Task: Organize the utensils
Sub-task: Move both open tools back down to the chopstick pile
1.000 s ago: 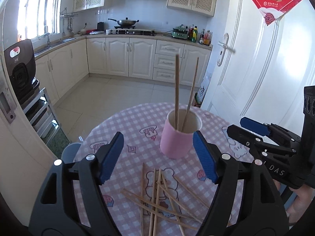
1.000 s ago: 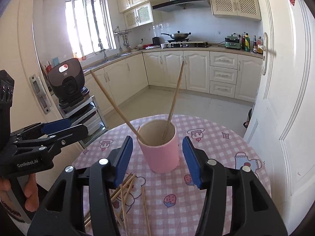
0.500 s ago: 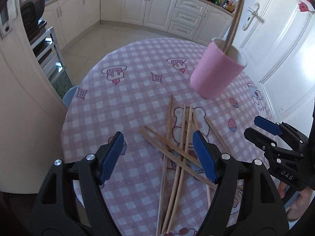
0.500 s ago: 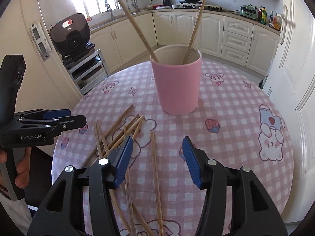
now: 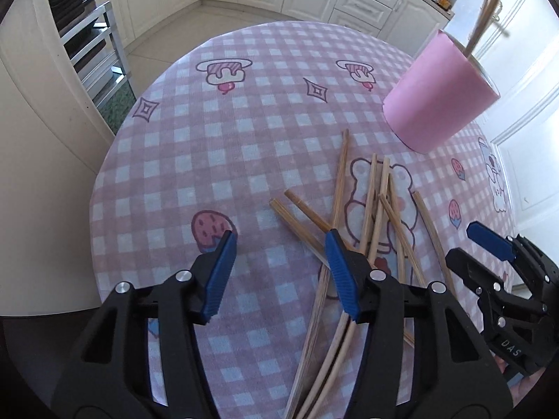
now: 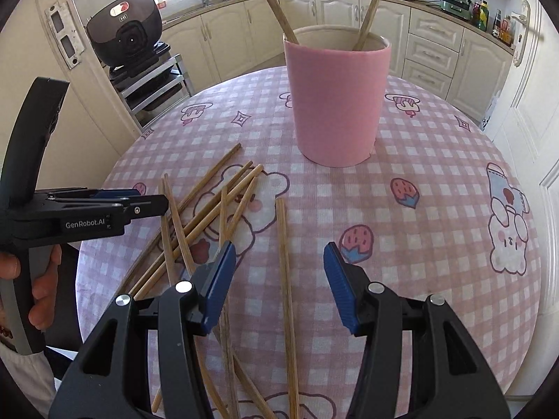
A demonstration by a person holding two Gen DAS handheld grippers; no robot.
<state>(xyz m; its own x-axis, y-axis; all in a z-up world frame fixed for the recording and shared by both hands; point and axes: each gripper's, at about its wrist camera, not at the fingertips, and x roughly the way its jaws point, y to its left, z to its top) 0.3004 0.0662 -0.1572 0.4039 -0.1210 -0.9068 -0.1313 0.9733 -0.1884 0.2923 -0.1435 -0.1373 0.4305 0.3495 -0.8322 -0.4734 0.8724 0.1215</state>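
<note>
A pink cup [image 6: 337, 101] stands upright on the round pink checked table [image 6: 436, 181], with two chopsticks [image 6: 370, 3] leaning inside it. It also shows in the left wrist view [image 5: 436, 94]. Several loose wooden chopsticks [image 5: 370, 216] lie crossed in a pile in front of the cup, and one chopstick [image 6: 284, 265] lies apart. My left gripper [image 5: 279, 241] is open and empty, low over the pile's left edge. My right gripper [image 6: 277, 251] is open and empty, its fingers straddling the lone chopstick.
The table edge drops off to the left toward a metal rack [image 6: 153, 83] with a black appliance [image 6: 125, 38]. White cabinets [image 6: 433, 45] line the far wall and a white door [image 5: 524, 132] is at the right.
Both grippers have tilted down and moved lower and closer to the loose chopsticks. The cup has not moved. Both stay open.
</note>
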